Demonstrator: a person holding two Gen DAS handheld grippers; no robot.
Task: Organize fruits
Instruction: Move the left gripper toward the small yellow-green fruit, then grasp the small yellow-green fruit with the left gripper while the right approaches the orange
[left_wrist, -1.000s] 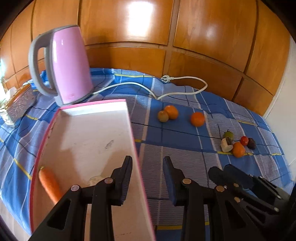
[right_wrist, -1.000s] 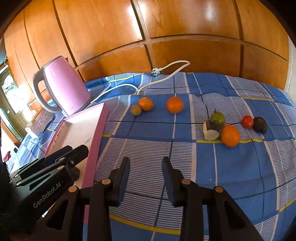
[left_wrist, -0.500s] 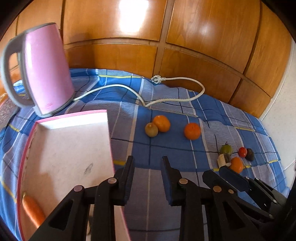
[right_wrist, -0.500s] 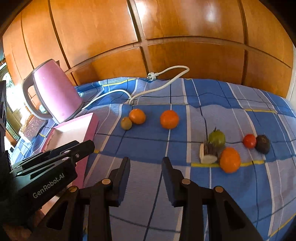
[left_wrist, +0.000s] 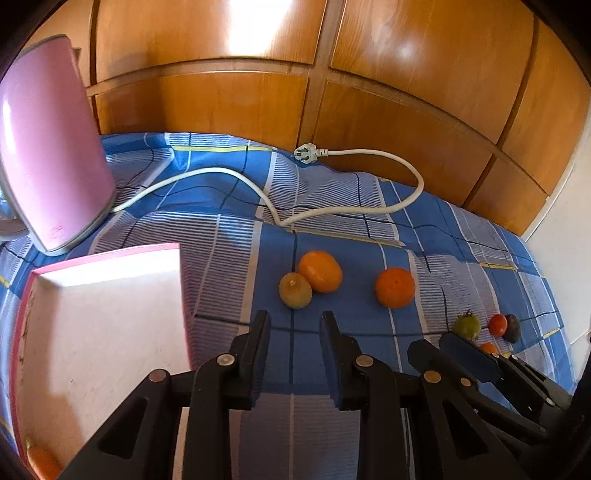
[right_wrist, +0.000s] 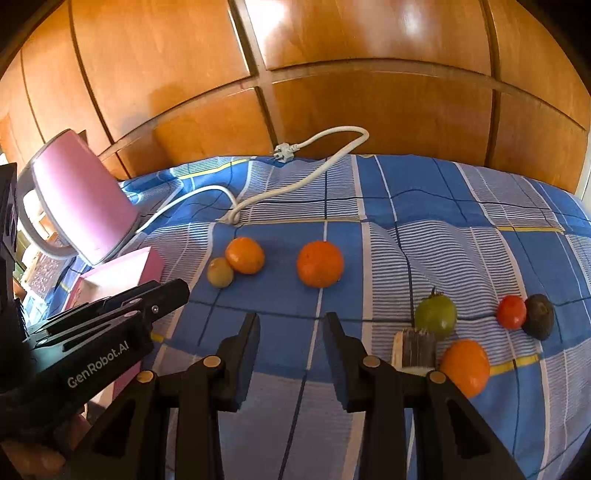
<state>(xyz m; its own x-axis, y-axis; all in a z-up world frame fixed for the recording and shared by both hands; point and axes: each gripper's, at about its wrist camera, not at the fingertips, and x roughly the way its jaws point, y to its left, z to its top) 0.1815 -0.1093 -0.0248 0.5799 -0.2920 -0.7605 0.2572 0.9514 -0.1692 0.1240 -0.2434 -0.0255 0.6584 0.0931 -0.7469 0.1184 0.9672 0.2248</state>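
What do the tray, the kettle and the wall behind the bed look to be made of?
Tray: looks like rigid plastic, matte white inside with a pink rim and scuff marks.
Kettle: pink body with a dull sheen and a grey handle; likely plastic, possibly coated metal.
Wall panels: wood or veneer, glossy varnish, judging by the grain and bright window glare.

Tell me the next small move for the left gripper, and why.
Probably ease the left gripper forward and down onto the kiwi. Its jaws stand open and empty, the kiwi lies just ahead of them, touching an orange, and the pink-rimmed tray sits close on the left.
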